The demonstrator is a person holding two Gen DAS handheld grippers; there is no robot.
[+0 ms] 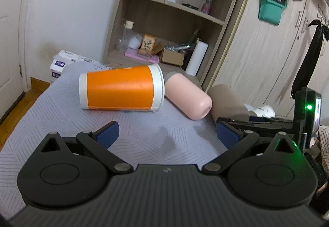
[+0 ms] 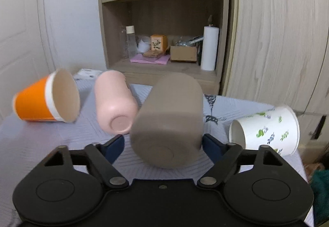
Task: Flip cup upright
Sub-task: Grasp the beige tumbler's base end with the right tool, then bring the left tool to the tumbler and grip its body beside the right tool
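Between the wide-spread jaws of my right gripper [image 2: 163, 148] lies the brown cup [image 2: 168, 122] on its side. My left gripper [image 1: 167, 134] is spread wide too, holding nothing, near the orange cup [image 1: 121, 89].

Four cups lying on their sides: two paper, orange cup [image 2: 46, 99] and leaf-print cup [image 2: 267, 130]; two plastic, pink cup [image 2: 115, 101] and taupe cup [image 2: 170, 118]. Two grippers: left gripper [image 1: 167, 134]; right gripper [image 2: 163, 146].

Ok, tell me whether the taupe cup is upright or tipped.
Tipped. The taupe cup lies on its side on the grey cloth, base toward the right hand-held gripper.
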